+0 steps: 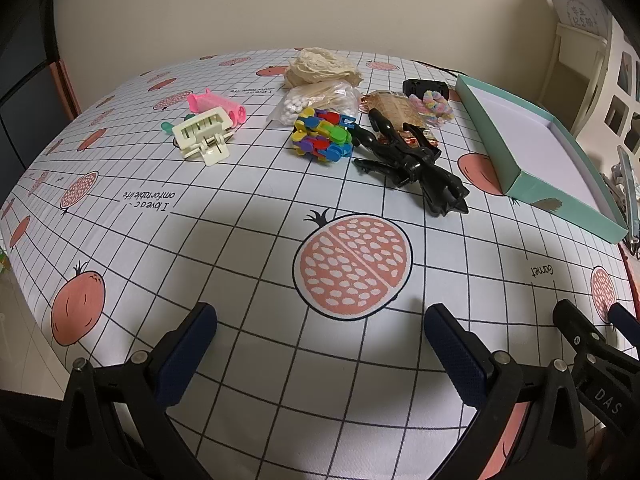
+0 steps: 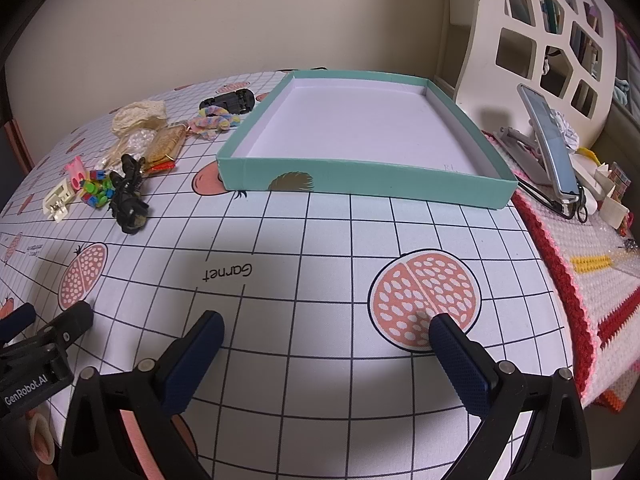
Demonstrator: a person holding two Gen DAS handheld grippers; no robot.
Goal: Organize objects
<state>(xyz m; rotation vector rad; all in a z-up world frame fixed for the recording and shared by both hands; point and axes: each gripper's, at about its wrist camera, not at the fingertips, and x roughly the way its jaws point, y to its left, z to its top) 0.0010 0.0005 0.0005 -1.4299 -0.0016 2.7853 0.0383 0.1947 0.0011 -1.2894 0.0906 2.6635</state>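
Observation:
A shallow teal box (image 2: pixel 464 120) with a white floor stands empty at the back right of the table; its near wall (image 1: pixel 532 188) shows at the right in the left wrist view. Left of it lies a cluster: black claw clips (image 1: pixel 408 156), a colourful block toy (image 1: pixel 322 136), a cream hair clip (image 1: pixel 202 136), a pink roller (image 1: pixel 218 106), a bag of white beads (image 1: pixel 308 104), cream yarn (image 1: pixel 320 66), a gold snack pack (image 1: pixel 394 108) and a pastel scrunchie (image 1: pixel 434 106). My left gripper (image 1: pixel 320 336) and right gripper (image 2: pixel 326 336) hover open over the near tablecloth, holding nothing.
A pomegranate-print grid tablecloth (image 2: pixel 320 240) covers the table. A black case (image 2: pixel 230 100) lies behind the scrunchie. A knitted red-and-white mat (image 2: pixel 592 280), a phone on a stand (image 2: pixel 550 140) and a white cut-out shelf (image 2: pixel 532 12) are at the right.

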